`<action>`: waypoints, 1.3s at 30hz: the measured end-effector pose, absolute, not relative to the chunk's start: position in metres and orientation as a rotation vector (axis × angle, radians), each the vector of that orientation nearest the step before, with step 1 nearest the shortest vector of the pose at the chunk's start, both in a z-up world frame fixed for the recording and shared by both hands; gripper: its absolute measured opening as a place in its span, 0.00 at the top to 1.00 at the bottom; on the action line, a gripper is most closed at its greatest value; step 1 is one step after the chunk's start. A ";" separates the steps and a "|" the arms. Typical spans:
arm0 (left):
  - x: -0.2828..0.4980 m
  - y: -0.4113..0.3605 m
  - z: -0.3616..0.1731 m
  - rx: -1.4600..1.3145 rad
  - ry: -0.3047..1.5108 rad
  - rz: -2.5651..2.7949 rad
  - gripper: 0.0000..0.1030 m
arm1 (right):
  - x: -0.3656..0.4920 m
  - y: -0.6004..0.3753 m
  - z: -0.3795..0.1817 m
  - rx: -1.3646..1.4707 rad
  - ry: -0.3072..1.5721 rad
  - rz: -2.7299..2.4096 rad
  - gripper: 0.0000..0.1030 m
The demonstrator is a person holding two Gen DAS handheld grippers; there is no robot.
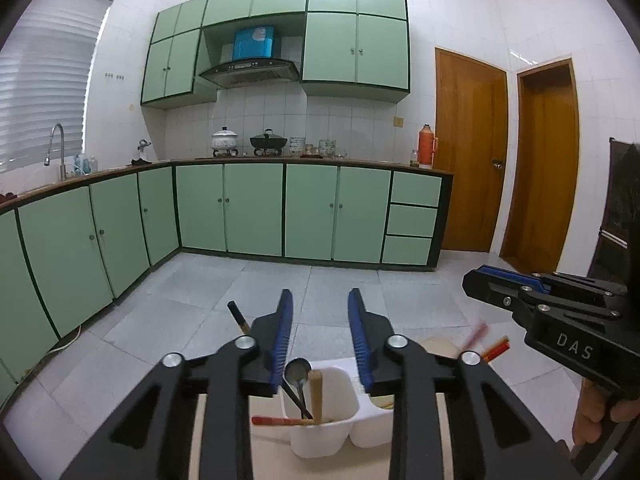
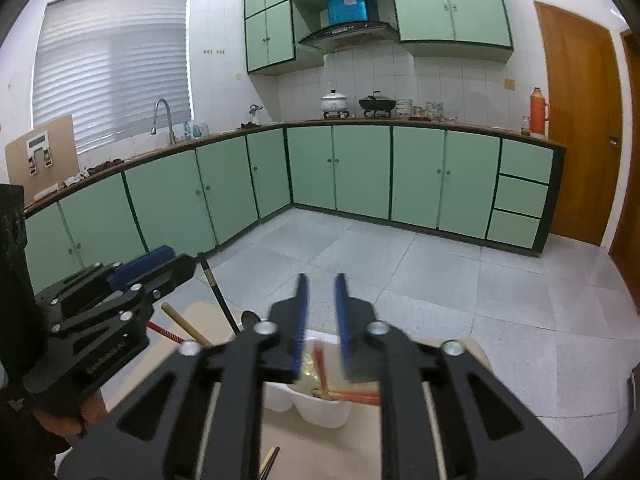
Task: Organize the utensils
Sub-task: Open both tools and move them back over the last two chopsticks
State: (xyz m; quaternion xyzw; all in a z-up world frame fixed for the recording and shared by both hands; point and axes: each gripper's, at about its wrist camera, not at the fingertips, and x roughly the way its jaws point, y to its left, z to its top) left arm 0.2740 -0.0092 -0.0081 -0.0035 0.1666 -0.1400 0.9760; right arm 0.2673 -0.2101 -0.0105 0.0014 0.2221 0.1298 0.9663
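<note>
A white two-compartment utensil holder stands on a light table below both grippers. In the left wrist view its near compartment holds a metal spoon, a wooden stick and a red chopstick. A dark chopstick sticks up at the left. My left gripper is open and empty above the holder. My right gripper is open and empty above the holder's compartment with red chopsticks. It also shows in the left wrist view.
The light table carries the holder; a wooden chopstick lies on it near me. Beyond the table is a grey tiled floor, green kitchen cabinets and brown doors.
</note>
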 end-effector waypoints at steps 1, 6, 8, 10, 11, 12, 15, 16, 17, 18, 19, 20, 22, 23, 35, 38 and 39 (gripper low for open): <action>0.270 -0.008 -0.006 -0.010 0.328 -0.283 0.64 | 0.263 -0.212 -0.008 0.011 0.435 0.255 0.69; 0.242 0.003 0.007 -0.028 0.270 -0.267 0.50 | 0.239 -0.230 0.002 0.033 0.378 0.206 0.57; 0.228 0.007 0.009 -0.028 0.256 -0.253 0.47 | 0.223 -0.237 0.004 0.031 0.354 0.181 0.49; 0.216 0.009 0.009 -0.030 0.245 -0.244 0.39 | 0.203 -0.240 0.002 0.015 0.322 0.156 0.37; 0.205 0.011 0.007 -0.031 0.243 -0.241 0.37 | 0.195 -0.242 -0.001 0.009 0.313 0.146 0.34; 0.200 0.011 0.005 -0.031 0.246 -0.241 0.34 | 0.187 -0.243 -0.004 0.004 0.305 0.138 0.29; 0.176 0.014 -0.008 -0.049 0.271 -0.248 0.33 | 0.157 -0.245 -0.020 0.008 0.297 0.126 0.23; 0.171 0.016 -0.012 -0.056 0.281 -0.252 0.32 | 0.151 -0.245 -0.025 0.012 0.299 0.126 0.21; 0.165 0.017 -0.017 -0.063 0.294 -0.255 0.32 | 0.142 -0.245 -0.032 0.014 0.303 0.123 0.20; 0.156 0.017 -0.026 -0.060 0.310 -0.252 0.31 | 0.134 -0.243 -0.039 0.011 0.308 0.118 0.20; 0.153 0.018 -0.030 -0.057 0.320 -0.248 0.31 | 0.128 -0.243 -0.045 0.006 0.313 0.114 0.20; 0.148 0.018 -0.037 -0.052 0.332 -0.245 0.31 | 0.122 -0.241 -0.051 0.001 0.318 0.112 0.20; 0.137 0.019 -0.052 -0.038 0.368 -0.242 0.31 | 0.109 -0.237 -0.066 -0.007 0.335 0.107 0.20; 0.133 0.020 -0.058 -0.030 0.385 -0.238 0.31 | 0.105 -0.235 -0.072 -0.008 0.344 0.105 0.20; 0.086 0.028 -0.152 0.037 0.581 -0.187 0.31 | 0.047 -0.201 -0.165 0.032 0.475 0.069 0.22; 0.077 0.030 -0.161 0.057 0.585 -0.181 0.31 | 0.040 -0.191 -0.184 0.050 0.511 0.059 0.27; 0.074 0.032 -0.164 0.062 0.586 -0.175 0.31 | 0.039 -0.189 -0.188 0.051 0.518 0.055 0.29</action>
